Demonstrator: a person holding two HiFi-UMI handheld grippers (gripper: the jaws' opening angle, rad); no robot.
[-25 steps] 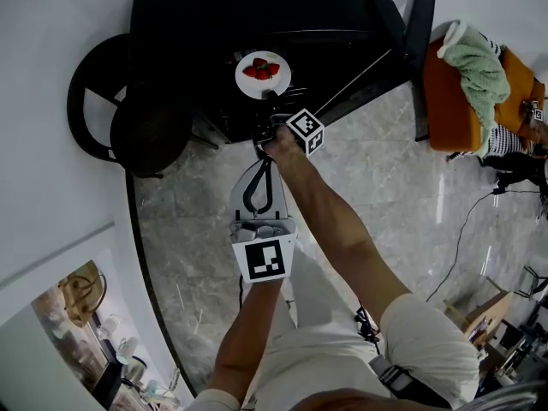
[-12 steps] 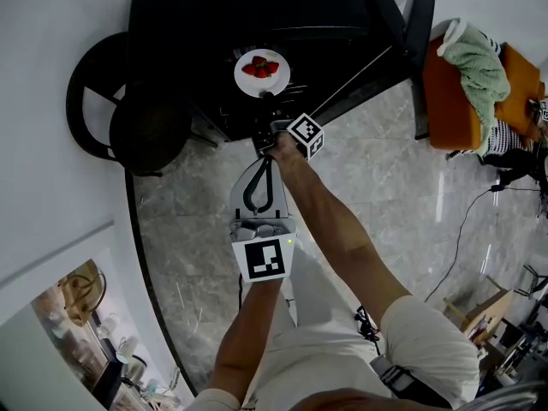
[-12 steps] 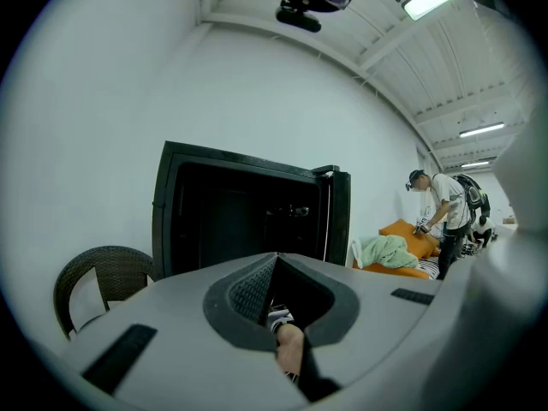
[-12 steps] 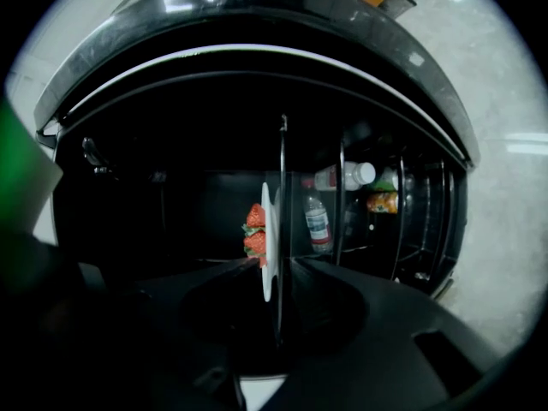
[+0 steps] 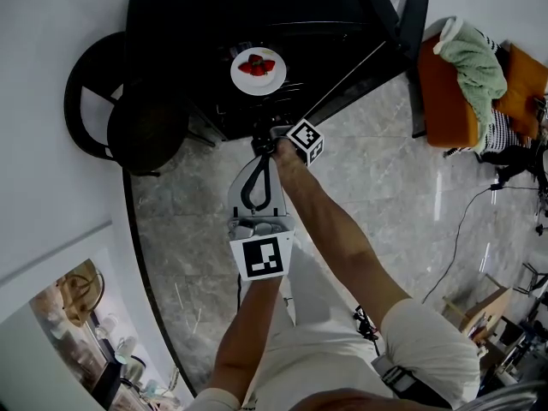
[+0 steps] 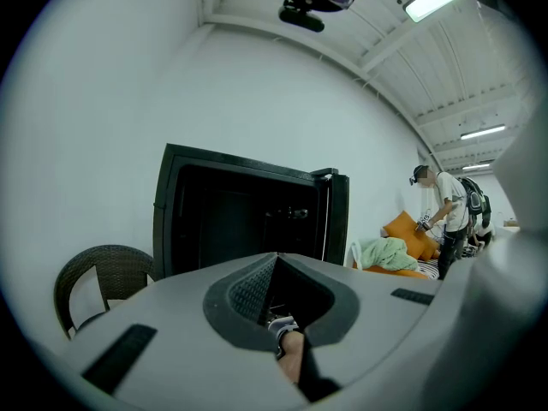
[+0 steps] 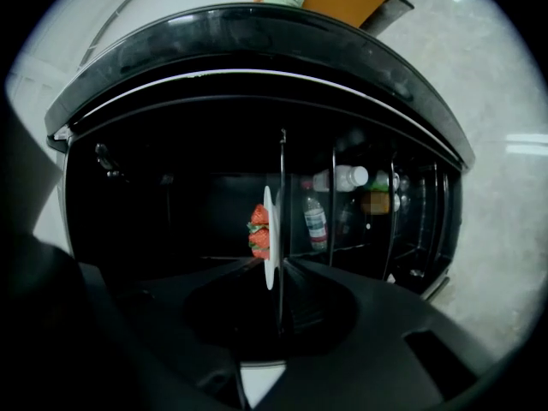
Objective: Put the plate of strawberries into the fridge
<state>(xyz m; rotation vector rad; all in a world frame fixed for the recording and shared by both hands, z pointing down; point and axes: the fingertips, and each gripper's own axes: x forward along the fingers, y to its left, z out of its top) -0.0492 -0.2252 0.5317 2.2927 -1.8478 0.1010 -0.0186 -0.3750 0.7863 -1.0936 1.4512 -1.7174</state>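
A dark wicker chair (image 5: 141, 127) stood at ten o'clock in the head view, on a grey marble floor (image 5: 385, 178). At two o'clock sat an orange seat (image 5: 449, 92) with a green cloth (image 5: 471, 62) heaped on it, and a thin cable (image 5: 462, 221) trailed at three o'clock. In the left gripper view a person (image 6: 447, 217) stood at three o'clock, beside that seat. The right gripper view showed a labelled clear bottle (image 7: 315, 219), with a white bottle (image 7: 347, 177) at one o'clock of it.

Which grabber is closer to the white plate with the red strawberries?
Right. The right gripper is just in front of the round white plate of red strawberries, jaws just closing slightly, nothing between them. The left gripper waits behind it, farther away.
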